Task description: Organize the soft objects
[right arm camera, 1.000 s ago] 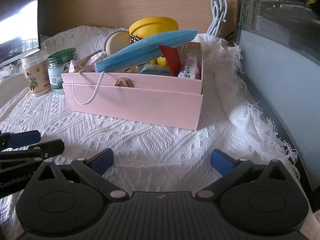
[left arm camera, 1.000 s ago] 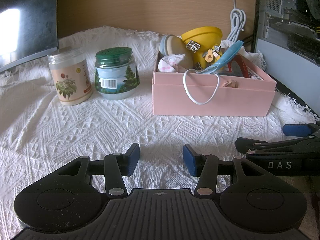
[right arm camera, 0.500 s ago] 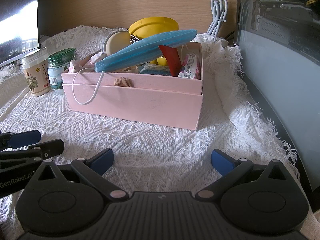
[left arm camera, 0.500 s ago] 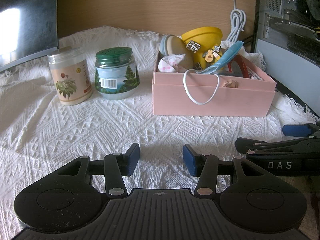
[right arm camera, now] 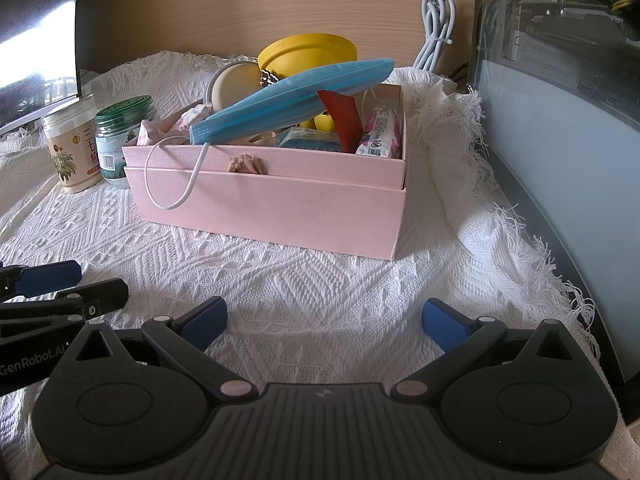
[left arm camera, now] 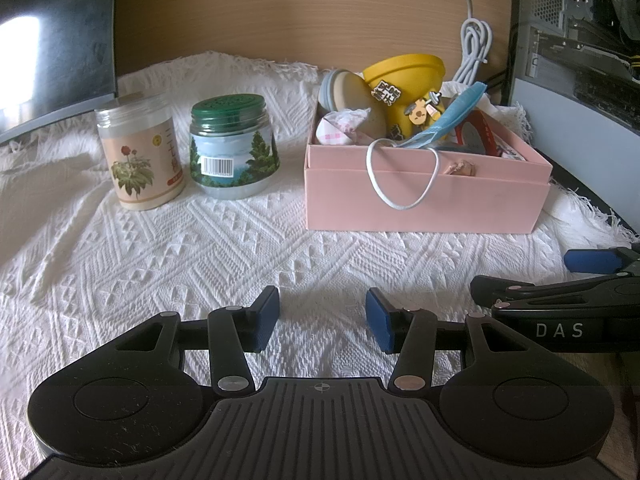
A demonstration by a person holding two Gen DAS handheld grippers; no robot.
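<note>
**Two empty claws before a filled pink box on a cloth-covered surface**

A white woven cloth (left arm camera: 168, 248) with a fringed edge covers the surface and carries everything shown. To the right stands a computer case (right arm camera: 560, 92), and a dark monitor (left arm camera: 52, 40) fills the upper left. A pink box (right arm camera: 272, 204), open at the top, rests on the cloth towards the right and back, well apart from both claws. Inside it the soft objects are heaped: a blue face mask (right arm camera: 296, 100) lies slanted across the top, its white ear loop (right arm camera: 172, 184) hanging over the front wall; a pink-and-white cloth bundle (left arm camera: 340, 128) sits at the left end; a pink tissue packet (right arm camera: 382, 132) stands at the right end beside a red card (right arm camera: 340, 116). A yellow bowl (left arm camera: 408, 76) and a round beige compact (left arm camera: 348, 96) rise behind them. A small tan scrap (right arm camera: 246, 164) sits on the front rim. Left of the box stand two jars, just beside each other: one with a green lid (left arm camera: 232, 148) nearer the box, one with a flower label (left arm camera: 140, 160) further left. A coiled white cable (right arm camera: 436, 28) hangs against the wooden back panel.

The left claw (left arm camera: 322, 316) is poised over bare cloth, jaws partly apart, nothing between them. The right claw (right arm camera: 324, 320) is spread wide, likewise empty.
</note>
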